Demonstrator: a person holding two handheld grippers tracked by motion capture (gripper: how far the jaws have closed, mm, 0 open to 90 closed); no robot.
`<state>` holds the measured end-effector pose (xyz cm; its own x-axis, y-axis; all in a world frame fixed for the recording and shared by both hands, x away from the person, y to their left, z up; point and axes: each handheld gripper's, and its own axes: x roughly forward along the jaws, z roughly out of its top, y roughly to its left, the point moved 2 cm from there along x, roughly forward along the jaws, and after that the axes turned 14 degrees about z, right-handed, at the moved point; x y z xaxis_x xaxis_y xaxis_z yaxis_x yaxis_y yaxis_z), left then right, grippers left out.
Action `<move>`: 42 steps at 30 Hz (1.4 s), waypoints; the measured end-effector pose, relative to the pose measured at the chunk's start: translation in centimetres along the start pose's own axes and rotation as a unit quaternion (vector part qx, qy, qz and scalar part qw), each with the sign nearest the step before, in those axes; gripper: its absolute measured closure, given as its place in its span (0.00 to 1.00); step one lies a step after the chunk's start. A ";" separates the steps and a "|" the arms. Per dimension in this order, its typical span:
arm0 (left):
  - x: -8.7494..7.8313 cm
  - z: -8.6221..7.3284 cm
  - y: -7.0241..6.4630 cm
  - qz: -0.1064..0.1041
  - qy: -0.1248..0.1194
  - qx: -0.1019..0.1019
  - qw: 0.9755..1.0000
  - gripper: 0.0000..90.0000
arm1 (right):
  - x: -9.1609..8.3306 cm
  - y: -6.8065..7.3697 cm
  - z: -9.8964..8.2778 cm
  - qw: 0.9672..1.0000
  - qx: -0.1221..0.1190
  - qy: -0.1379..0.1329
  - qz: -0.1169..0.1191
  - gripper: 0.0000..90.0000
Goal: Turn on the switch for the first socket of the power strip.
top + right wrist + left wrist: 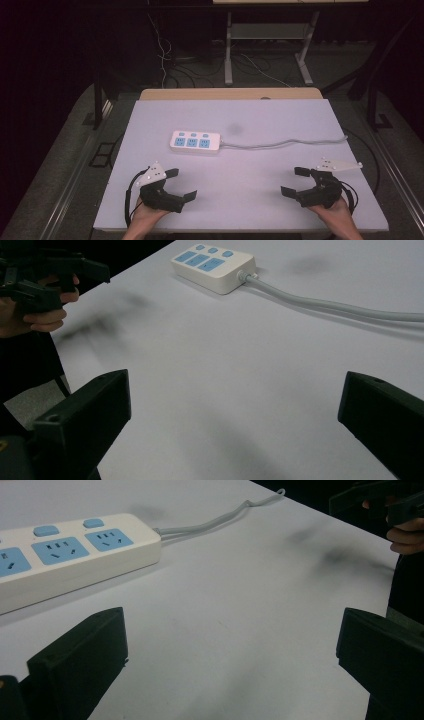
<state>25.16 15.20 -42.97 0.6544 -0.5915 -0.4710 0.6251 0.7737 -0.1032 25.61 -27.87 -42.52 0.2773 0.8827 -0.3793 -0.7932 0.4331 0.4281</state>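
From the high view, the white table (260, 150) lies flat and pale under the camera, and near its middle, a touch toward ten o'clock, sits the power strip (195, 142), cream-bodied with three blue socket faces and three small blue buttons along its far edge. Its grey cord (280, 144) runs off toward three o'clock and reaches the table's right edge. Down at seven o'clock the left gripper (182, 184) is held in a hand just above the near edge, jaws spread wide with nothing between them, a grey three-cornered plate on top. At five o'clock the right gripper (297, 181) mirrors it, jaws wide and empty, well apart from the strip. Over to the left gripper view: the two black jaws rise at seven and four o'clock with bare tabletop between them, the left gripper (230, 650) gaping open. The power strip (65, 555) lies at ten o'clock, two blue sockets plainly in view, the cord (220, 517) trailing up toward one o'clock, and the other hand with its gripper peeks in at two o'clock. Now the right gripper view: the right gripper (235, 415) has its jaws far apart over empty table, the power strip (212, 265) sits up at twelve o'clock, its cord (330, 305) sweeps out to three o'clock, and the opposite hand grips its tool at ten o'clock.
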 end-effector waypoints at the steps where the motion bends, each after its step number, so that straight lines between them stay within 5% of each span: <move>1: 0.0 0.0 0.0 0.000 0.000 0.000 1.000 0.00 | 0.0 0.0 0.0 1.000 0.001 0.000 0.000 0.00; 28: 0.4 2.0 -0.3 -0.012 0.028 0.022 0.999 0.00 | -0.3 -0.1 -0.2 1.000 0.004 -0.003 -0.004 0.00; 42: 2.1 3.9 0.2 -0.019 0.054 0.031 0.998 0.00 | -0.5 -0.1 -0.2 1.000 0.003 -0.003 -0.008 0.00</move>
<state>28.30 13.24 -40.59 0.5820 -0.5907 -0.5589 0.6762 0.7333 -0.0709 25.48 -28.38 -42.57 0.2927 0.8769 -0.3813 -0.7853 0.4480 0.4273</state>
